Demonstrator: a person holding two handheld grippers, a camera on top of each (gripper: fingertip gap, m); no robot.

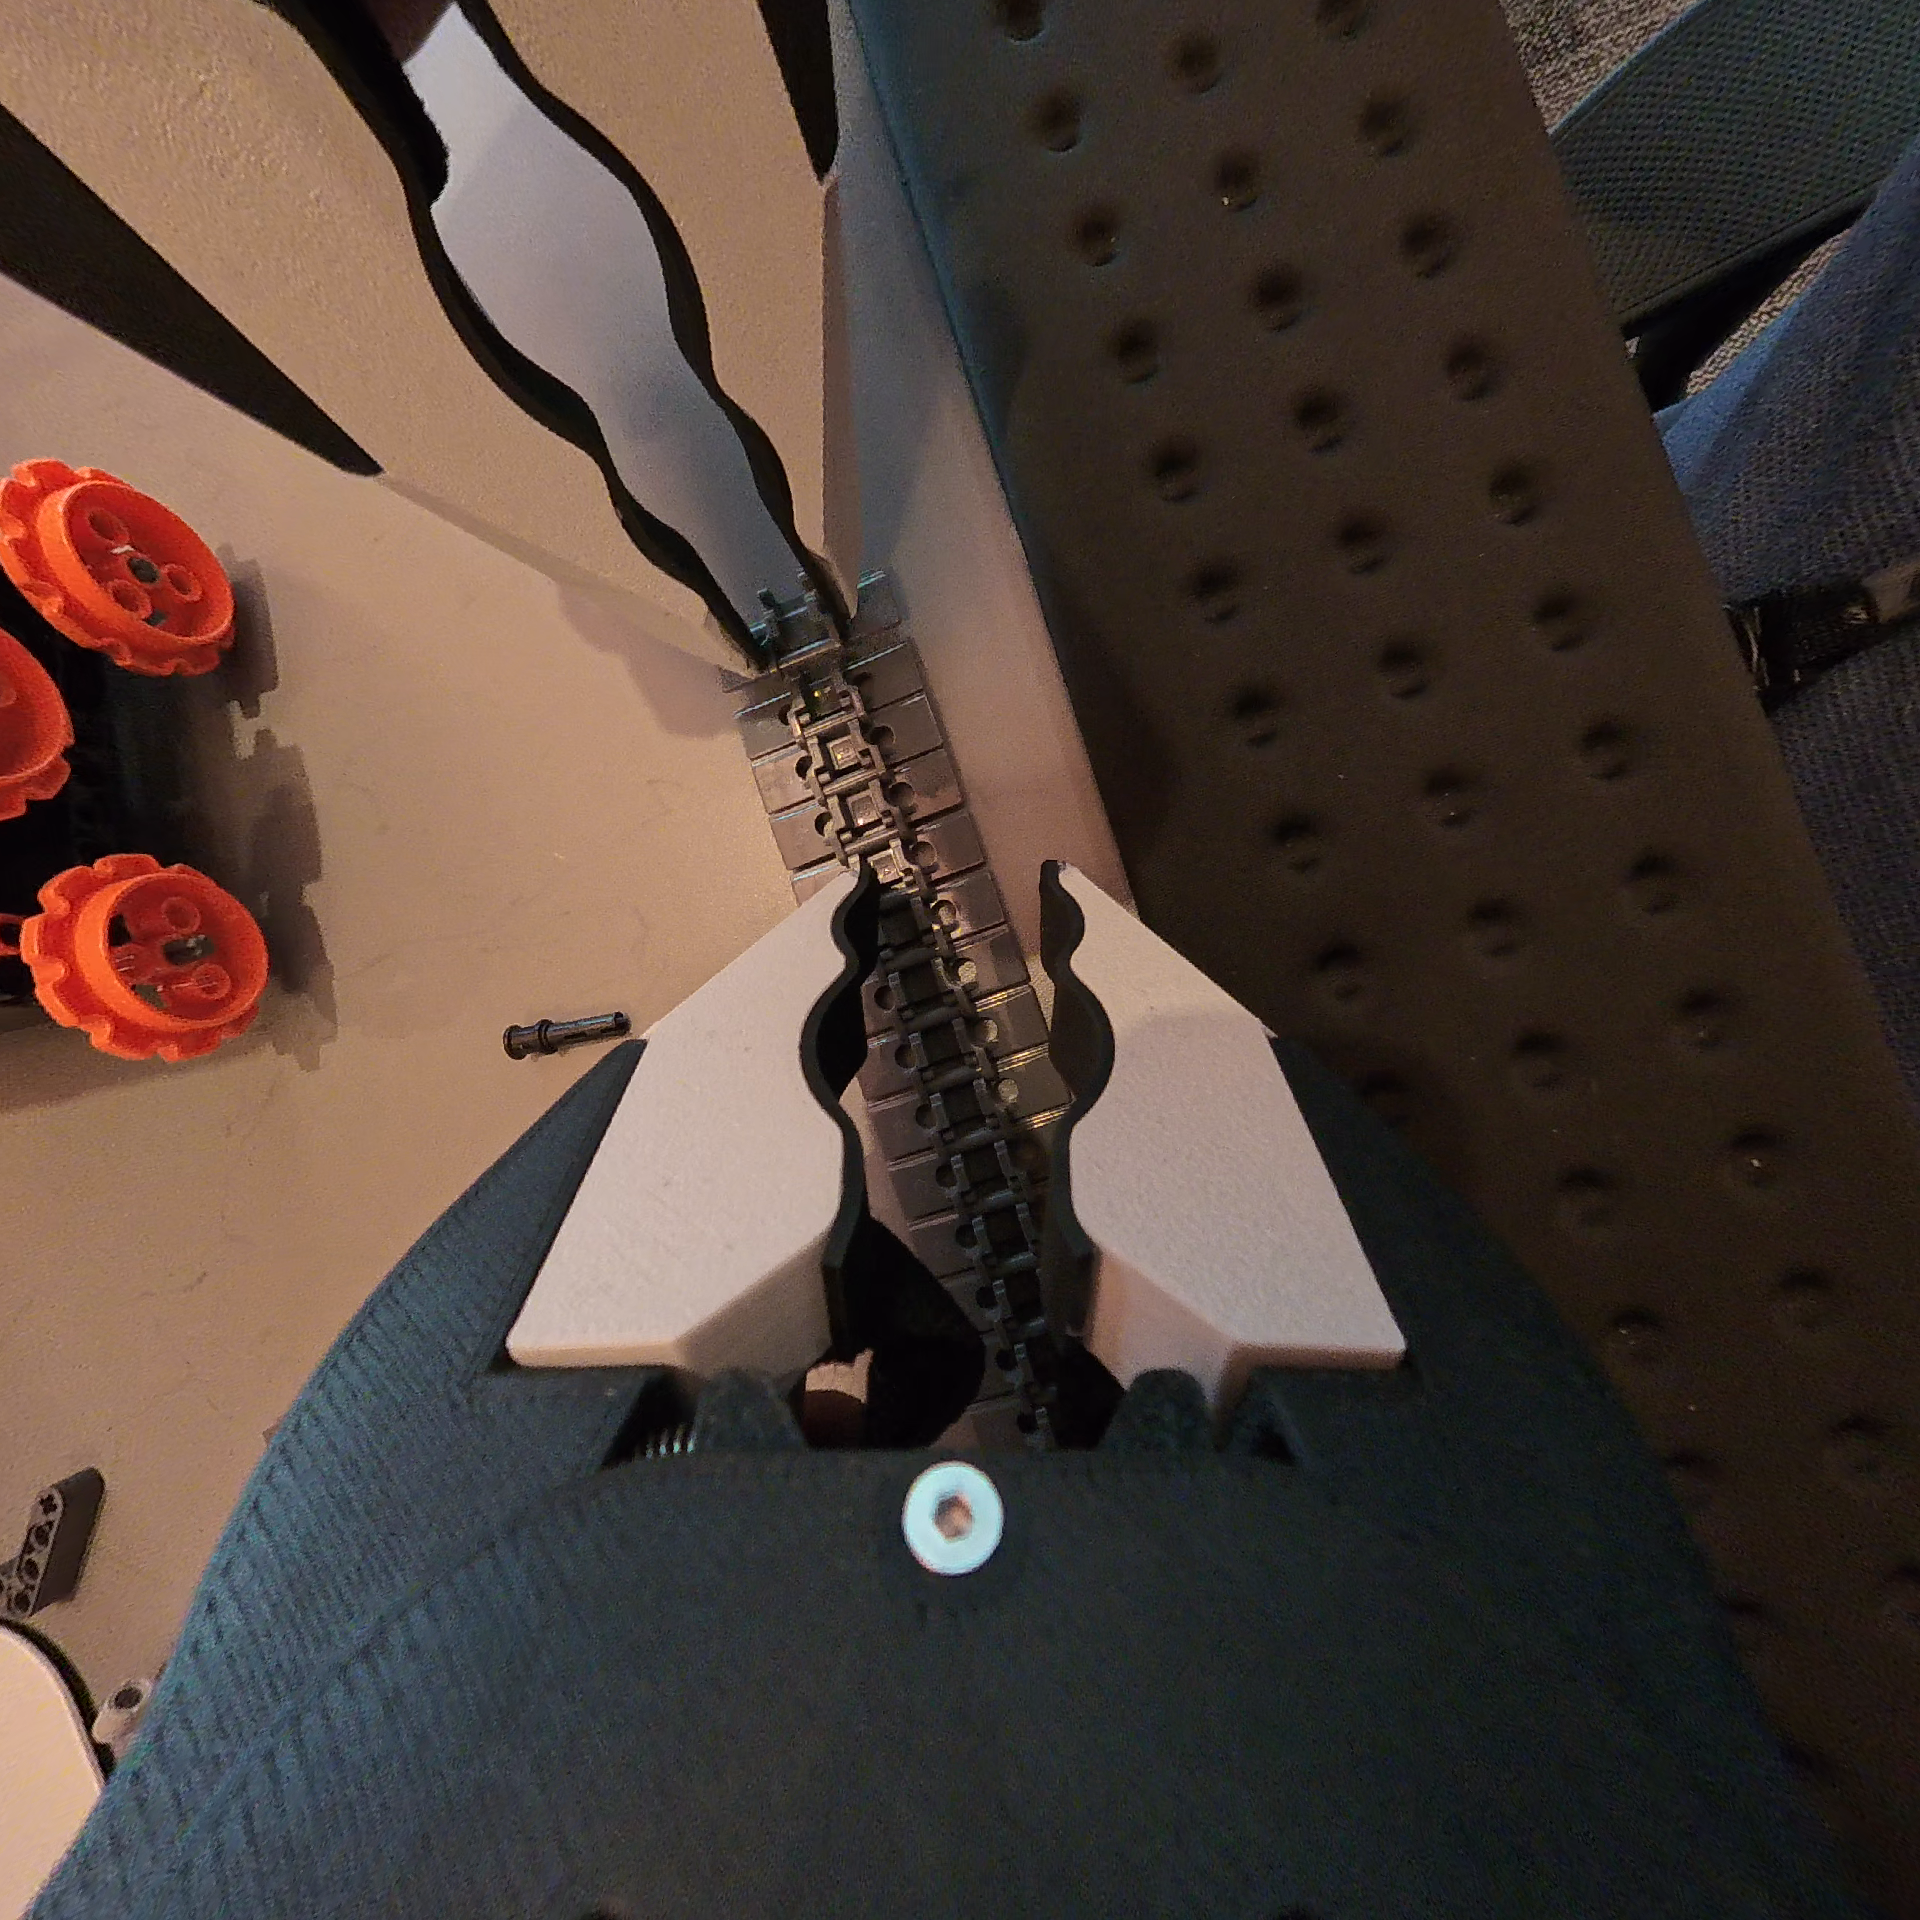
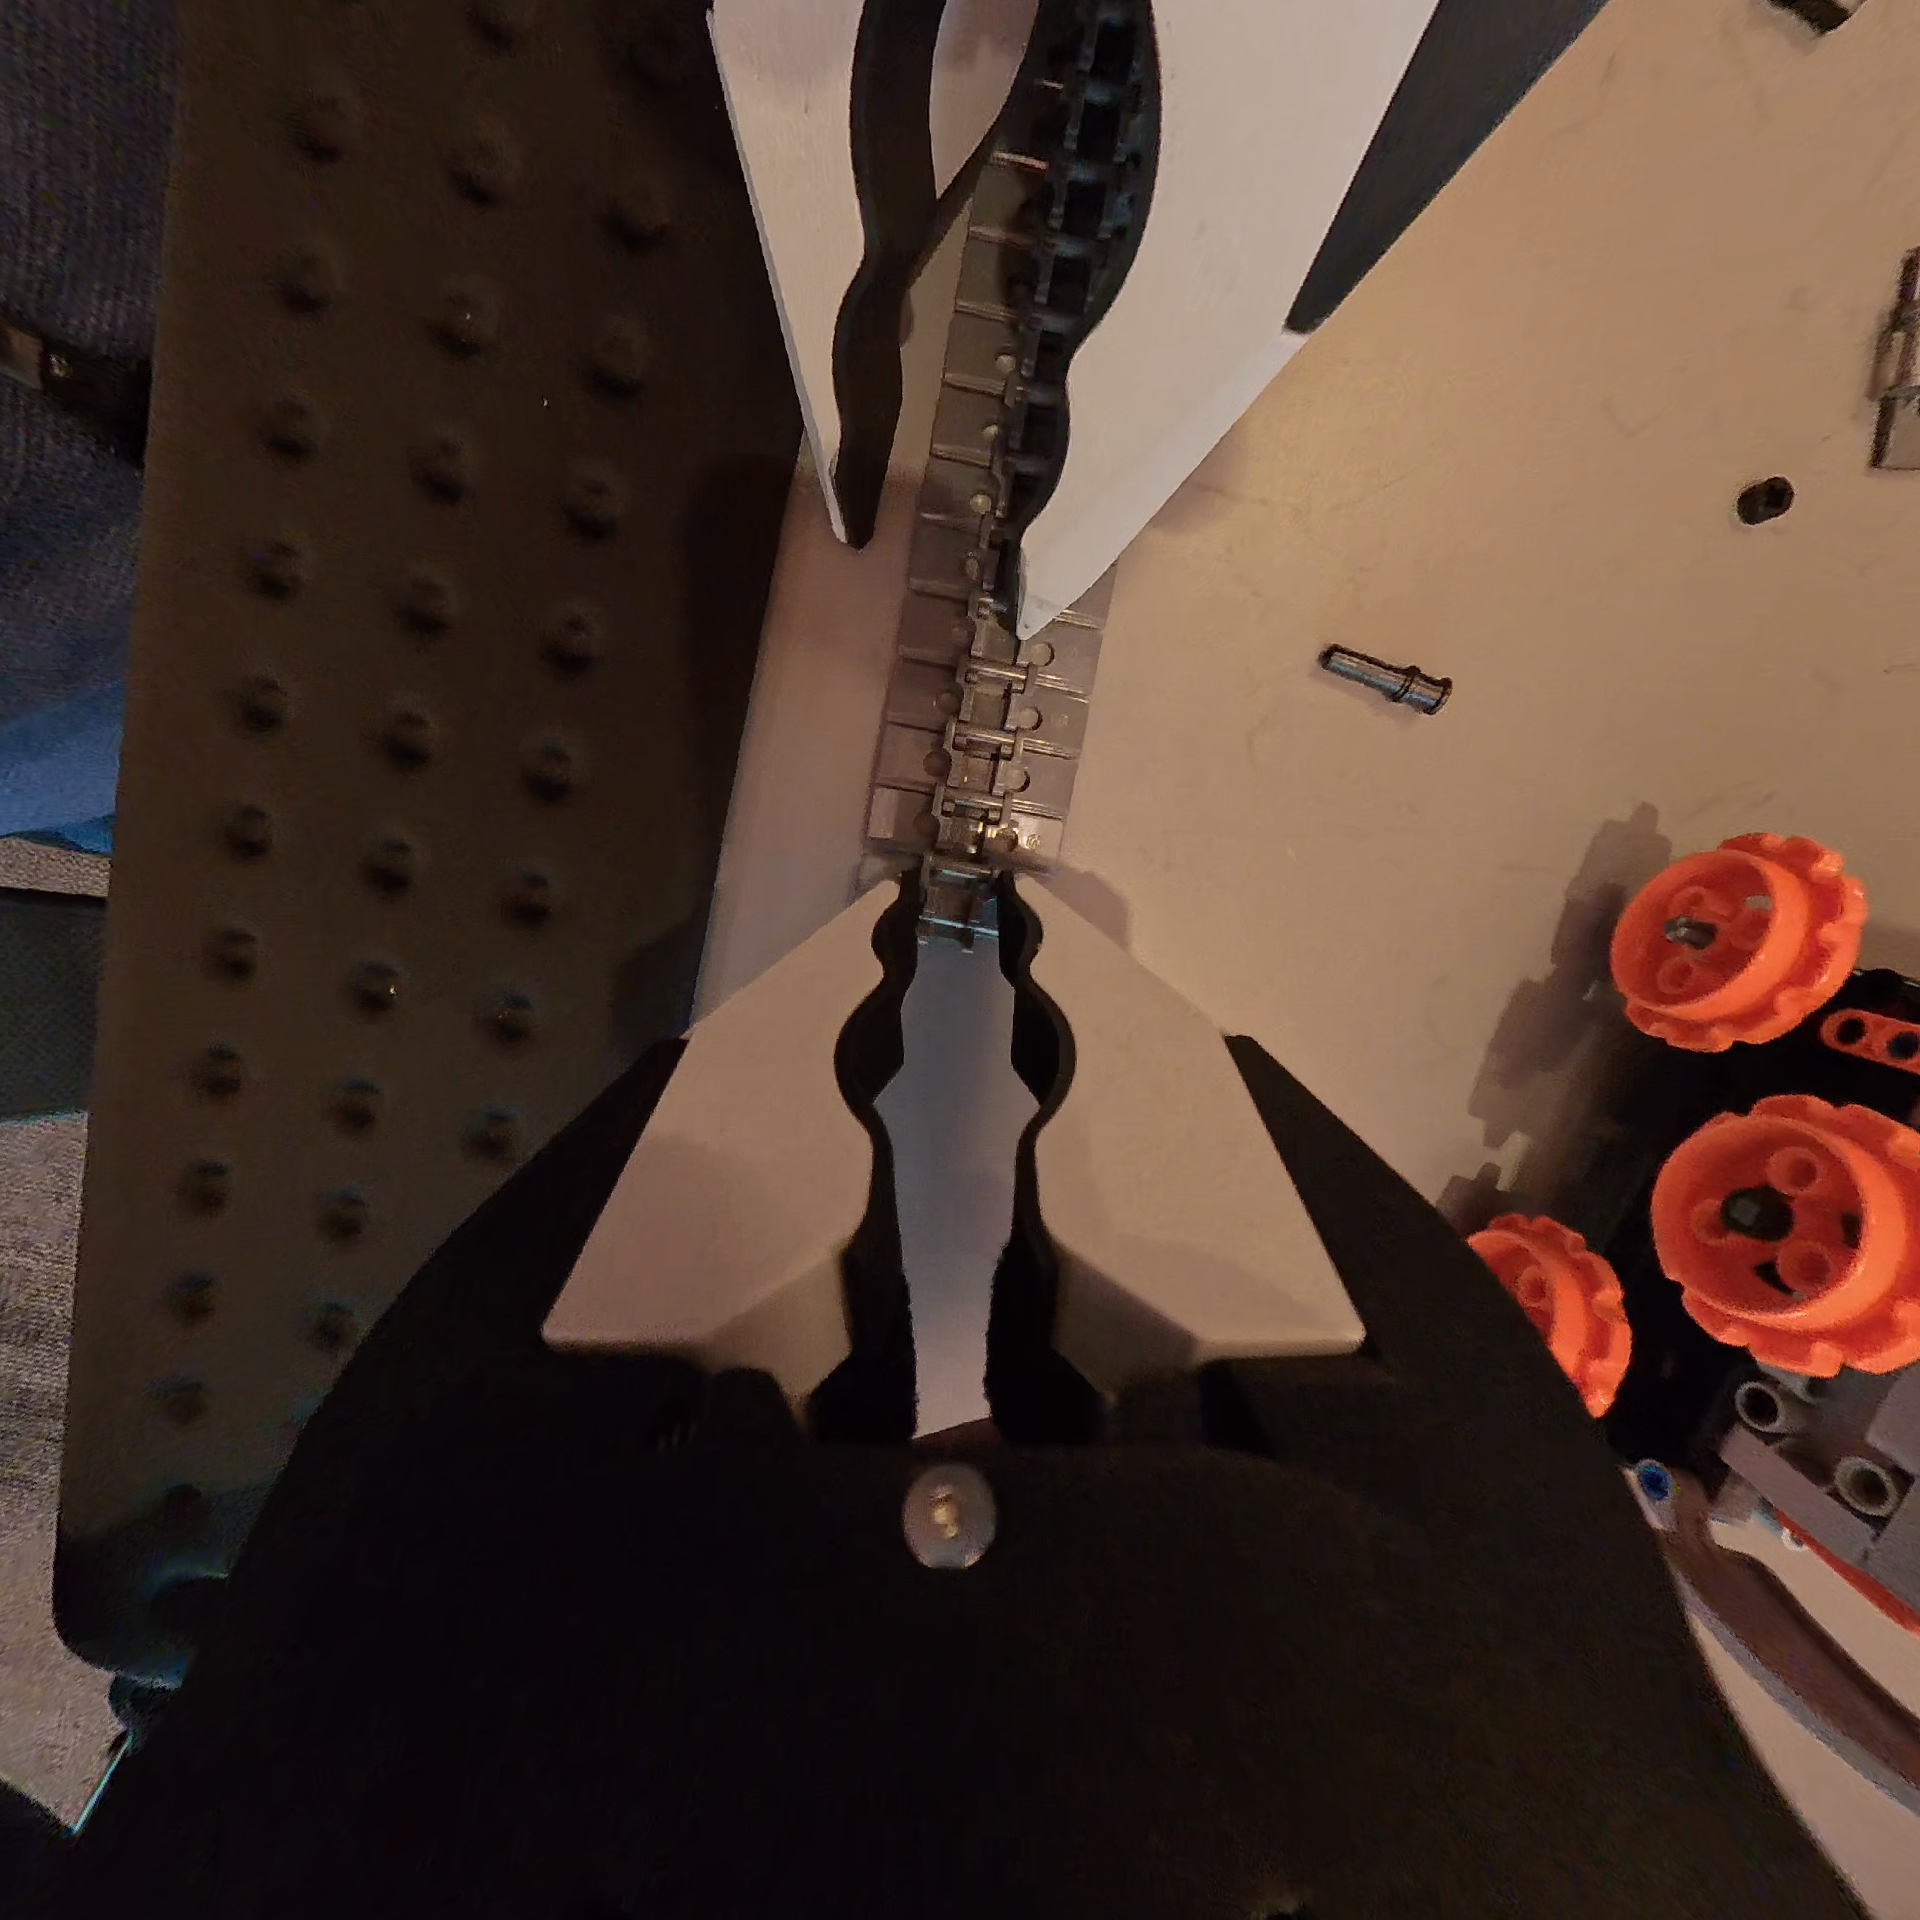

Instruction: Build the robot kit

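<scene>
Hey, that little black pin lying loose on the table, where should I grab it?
Grip the black pin across its shaft at mid-length, coming straight down. It lies flat on the table, apart from the grey track, with open space on both sides for the fingers.

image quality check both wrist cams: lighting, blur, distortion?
Left wrist view: warm dim light, strong fisheye bend at the edges, tread chain sharp, orange wheels cast hard shadows. Right wrist view: darker, gripper body nearly black, orange wheels slightly soft, black pin clear.
</scene>
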